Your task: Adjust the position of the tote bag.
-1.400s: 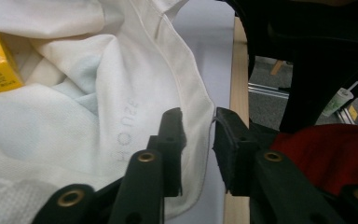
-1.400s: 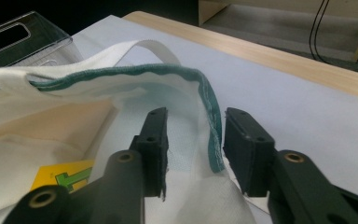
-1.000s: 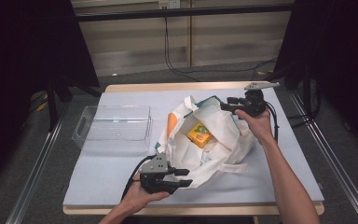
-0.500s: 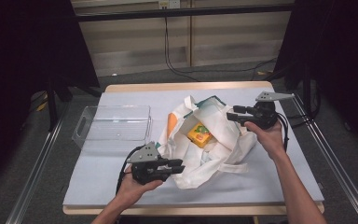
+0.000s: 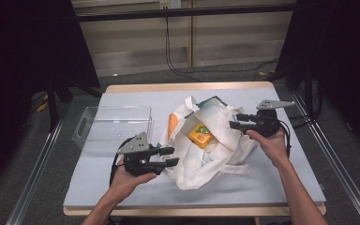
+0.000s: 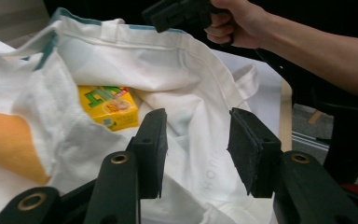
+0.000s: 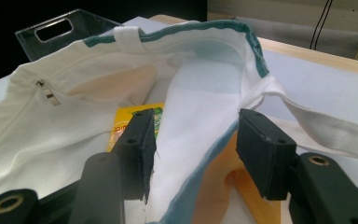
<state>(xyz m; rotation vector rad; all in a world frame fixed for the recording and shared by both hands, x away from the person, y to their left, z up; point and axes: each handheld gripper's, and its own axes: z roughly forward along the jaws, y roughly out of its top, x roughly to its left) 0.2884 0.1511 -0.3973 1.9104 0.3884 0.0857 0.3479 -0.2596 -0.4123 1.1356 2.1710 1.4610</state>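
Right now the yellow carton lies deep in the open tote bag, ahead of the left gripper and off to its own left – its jaws have just been opening, nothing between them. The right gripper stands part open with the bag's rim between its pads (not pinched, by the look). Risk: loose cloth could sag over the carton, so a closing jaw would catch fabric instead – well beyond the left gripper, the clear bin waits.

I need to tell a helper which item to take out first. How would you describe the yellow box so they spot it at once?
Find the white cloth tote bag lying open in the middle of the blue-covered table, right of the clear plastic bin. Look into its mouth: the yellow box lies there, a small carton with green printing, the only bright yellow, hard-edged thing among soft white fabric.
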